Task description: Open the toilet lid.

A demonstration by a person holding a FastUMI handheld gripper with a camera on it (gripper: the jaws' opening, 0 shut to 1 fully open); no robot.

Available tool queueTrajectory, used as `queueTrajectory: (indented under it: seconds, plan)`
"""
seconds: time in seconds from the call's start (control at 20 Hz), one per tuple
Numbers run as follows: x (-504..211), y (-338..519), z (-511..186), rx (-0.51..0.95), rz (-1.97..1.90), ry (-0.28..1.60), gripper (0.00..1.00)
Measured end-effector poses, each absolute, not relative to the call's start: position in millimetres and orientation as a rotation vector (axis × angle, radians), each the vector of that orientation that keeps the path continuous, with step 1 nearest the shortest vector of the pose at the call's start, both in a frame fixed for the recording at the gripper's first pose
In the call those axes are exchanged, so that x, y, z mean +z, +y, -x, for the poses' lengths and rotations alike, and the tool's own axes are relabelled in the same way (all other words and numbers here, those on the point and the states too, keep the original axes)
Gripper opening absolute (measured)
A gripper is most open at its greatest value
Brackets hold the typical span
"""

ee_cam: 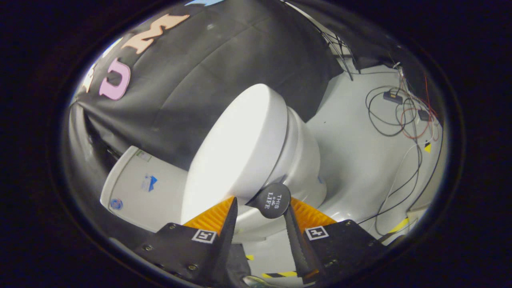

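Observation:
A white toilet stands just ahead of my fingers and looks tilted in the gripper view. Its lid (236,148) lies down over the bowl (304,160). A round black handle tab (273,200) sticks out from the lid's front edge. My gripper (262,200) is open around this tab. The tab lies between the fingertips, close against the right finger (294,218), with a gap to the left finger (230,216). I cannot tell whether the lid is lifted at all off the seat.
The white tank (136,188) with stickers sits behind the lid against the black cloth wall (224,60). Loose black and red cables (400,116) and small boxes lie on the pale floor (352,152) beyond the bowl. Yellow-black tape (280,274) marks the floor below my fingers.

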State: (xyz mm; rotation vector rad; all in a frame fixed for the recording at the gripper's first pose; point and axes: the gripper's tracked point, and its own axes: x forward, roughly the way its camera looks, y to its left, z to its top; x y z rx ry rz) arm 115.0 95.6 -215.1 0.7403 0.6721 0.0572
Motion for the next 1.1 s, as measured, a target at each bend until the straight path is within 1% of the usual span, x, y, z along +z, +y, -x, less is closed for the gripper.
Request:
queueTrajectory:
  seconds: [0.1, 0.15, 0.25, 0.35, 0.4, 0.5, 0.6, 0.65, 0.75, 1.1]
  plan:
    - [-217.1, 93.2, -113.7, 0.047, -0.788, 0.681, 0.66]
    - [-218.9, 77.4, -108.3, -0.010, -0.773, 0.684, 0.66]
    - [-219.0, 80.9, -113.0, -0.009, -0.810, 0.678, 0.27]
    - [-219.6, 81.7, -116.1, 0.001, -0.804, 0.668, 0.27]
    - [-208.7, 73.7, -105.8, -0.013, -0.812, 0.656, 0.27]
    - [-213.4, 77.5, -114.7, -0.014, -0.851, 0.652, 0.16]
    - [-213.4, 77.7, -114.5, 0.018, -0.839, 0.631, 0.15]
    - [-213.5, 77.3, -121.9, -0.005, -0.888, 0.619, 0.15]
    - [-212.1, 72.9, -117.5, -0.002, -0.962, 0.620, 0.02]
    - [-193.2, 83.2, -114.8, 0.065, -0.985, 0.595, 0.01]
